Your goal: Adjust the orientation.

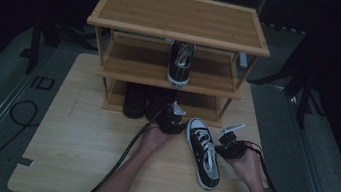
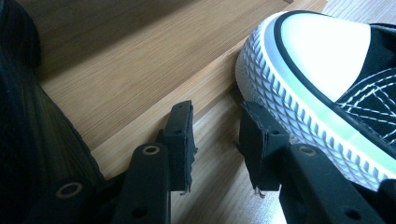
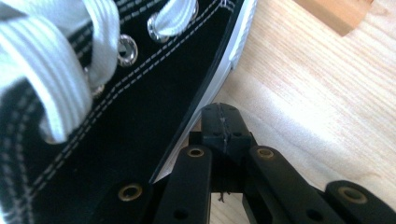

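Observation:
A black canvas sneaker (image 1: 203,153) with white laces and a white toe cap lies on the wooden table (image 1: 79,154), toe toward the shoe rack (image 1: 180,14). My left gripper (image 1: 171,121) sits at its toe. In the left gripper view the left gripper (image 2: 217,116) is open with nothing between the jaws, and one jaw stands right beside the ribbed toe rubber of the sneaker (image 2: 327,56). My right gripper (image 1: 230,145) is on the sneaker's right side. In the right gripper view the right gripper (image 3: 219,121) is shut and empty, its tips low against the sole edge of the sneaker (image 3: 116,116).
A matching sneaker (image 1: 181,62) stands on the rack's middle shelf, toe outward. Two dark shoes (image 1: 135,101) sit on the bottom shelf, one of them (image 2: 18,116) close to my left gripper. Cables trail back across the table toward the person.

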The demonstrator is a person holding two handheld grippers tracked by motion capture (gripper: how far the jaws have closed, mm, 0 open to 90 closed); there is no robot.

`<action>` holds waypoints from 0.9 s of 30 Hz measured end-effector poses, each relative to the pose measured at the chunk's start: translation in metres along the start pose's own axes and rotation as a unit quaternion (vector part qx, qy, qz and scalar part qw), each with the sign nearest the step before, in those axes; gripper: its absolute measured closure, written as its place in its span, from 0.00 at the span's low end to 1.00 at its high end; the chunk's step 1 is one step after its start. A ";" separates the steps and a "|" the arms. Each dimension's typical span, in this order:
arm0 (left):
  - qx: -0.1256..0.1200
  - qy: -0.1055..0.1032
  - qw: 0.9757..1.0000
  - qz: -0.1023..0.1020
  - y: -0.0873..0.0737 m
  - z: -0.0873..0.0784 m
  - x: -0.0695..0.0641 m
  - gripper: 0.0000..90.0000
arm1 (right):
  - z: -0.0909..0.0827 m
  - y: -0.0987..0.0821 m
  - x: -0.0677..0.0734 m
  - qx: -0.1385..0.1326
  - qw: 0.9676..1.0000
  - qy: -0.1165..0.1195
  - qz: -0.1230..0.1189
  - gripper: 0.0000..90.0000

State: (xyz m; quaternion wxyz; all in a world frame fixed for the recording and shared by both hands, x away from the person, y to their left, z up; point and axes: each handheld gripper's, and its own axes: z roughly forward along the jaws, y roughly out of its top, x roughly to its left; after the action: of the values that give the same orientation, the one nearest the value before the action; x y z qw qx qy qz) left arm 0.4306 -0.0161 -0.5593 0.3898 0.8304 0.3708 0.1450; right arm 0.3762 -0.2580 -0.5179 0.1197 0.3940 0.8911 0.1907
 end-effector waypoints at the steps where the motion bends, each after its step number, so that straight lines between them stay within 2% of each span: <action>1: 0.000 0.000 1.000 0.000 0.000 0.000 0.000 0.72 | -0.001 0.001 0.000 -0.001 1.000 0.000 -0.002 1.00; 6: 0.000 0.000 1.000 0.000 0.000 0.000 0.000 0.72 | -0.012 0.000 0.002 -0.002 1.000 -0.010 -0.007 1.00; 11: 0.001 0.002 1.000 -0.001 0.000 0.000 -0.001 0.72 | -0.031 0.000 0.007 -0.007 1.000 -0.019 -0.014 0.97; 15: 0.004 0.007 1.000 -0.005 0.000 0.000 -0.002 0.72 | -0.045 0.000 0.012 -0.016 1.000 -0.014 -0.018 0.94; 19: 0.003 0.014 1.000 -0.004 0.000 0.000 -0.004 0.72 | -0.057 0.001 0.021 -0.021 0.999 -0.016 -0.033 0.92; 23: -0.004 0.022 1.000 -0.011 0.001 0.001 -0.005 0.75 | -0.064 0.001 0.028 -0.027 0.999 -0.013 -0.037 0.91; 25: -0.007 0.026 1.000 -0.013 0.001 0.001 -0.005 0.79 | -0.064 0.001 0.029 -0.027 0.999 -0.014 -0.039 0.91; 27: -0.019 0.033 0.999 -0.023 0.001 0.001 -0.004 0.83 | -0.067 0.002 0.033 -0.029 0.998 -0.014 -0.045 0.90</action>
State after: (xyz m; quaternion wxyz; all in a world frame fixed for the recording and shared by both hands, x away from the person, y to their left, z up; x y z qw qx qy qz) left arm 0.4288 -0.0200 -0.5585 0.3961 0.8090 0.3998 0.1698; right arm 0.3309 -0.2487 -0.4587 0.1518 0.3520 0.9005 0.2055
